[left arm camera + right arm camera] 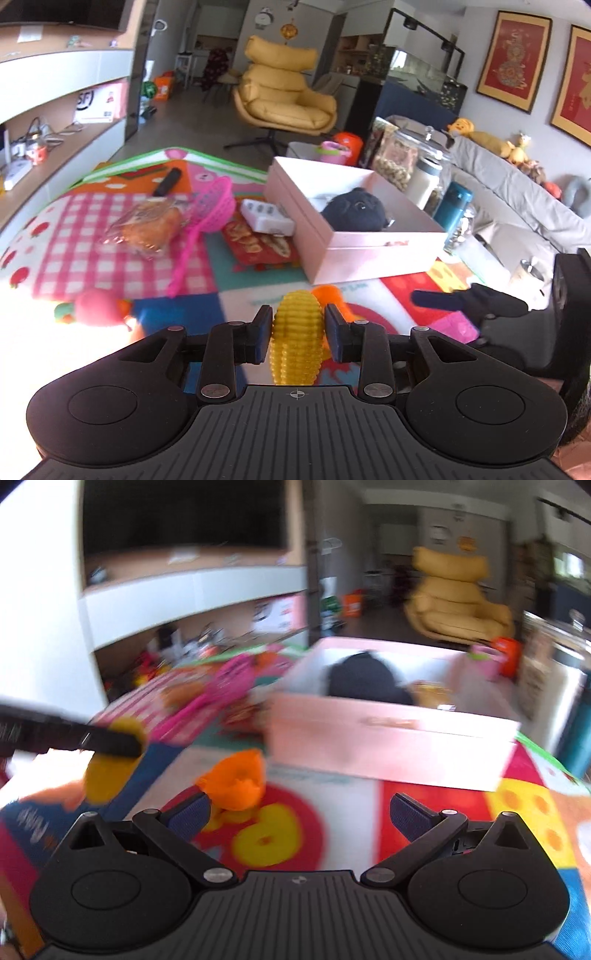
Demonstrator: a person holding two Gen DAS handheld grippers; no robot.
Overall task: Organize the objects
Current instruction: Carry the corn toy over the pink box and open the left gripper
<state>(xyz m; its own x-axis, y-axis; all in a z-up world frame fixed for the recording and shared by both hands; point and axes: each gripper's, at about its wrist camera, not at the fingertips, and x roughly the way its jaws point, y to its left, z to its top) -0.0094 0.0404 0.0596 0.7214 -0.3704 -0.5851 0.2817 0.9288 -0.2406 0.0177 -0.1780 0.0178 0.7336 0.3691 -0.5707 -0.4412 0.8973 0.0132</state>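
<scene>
My left gripper [298, 321] is shut on a ribbed yellow toy corn cob [295, 339], held above the colourful play mat [258, 295]. From the right wrist view the same cob [110, 764] hangs at the left, under a black finger. My right gripper [299, 808] is open and holds nothing. An orange toy [236, 782] lies on the mat just beyond its left fingertip and peeks out behind the cob [332, 295]. Ahead stands an open pink box [369, 254] [388, 746] with a dark plush toy [354, 214] [365, 683] inside. The right view is blurred.
On the mat left of the box lie a pink scoop basket [214, 206], a bagged bread [147, 229], a red snack pack [255, 243], a white pack [266, 216] and a red strawberry toy [96, 306]. Jars [424, 162] and a grey sofa [517, 192] are on the right.
</scene>
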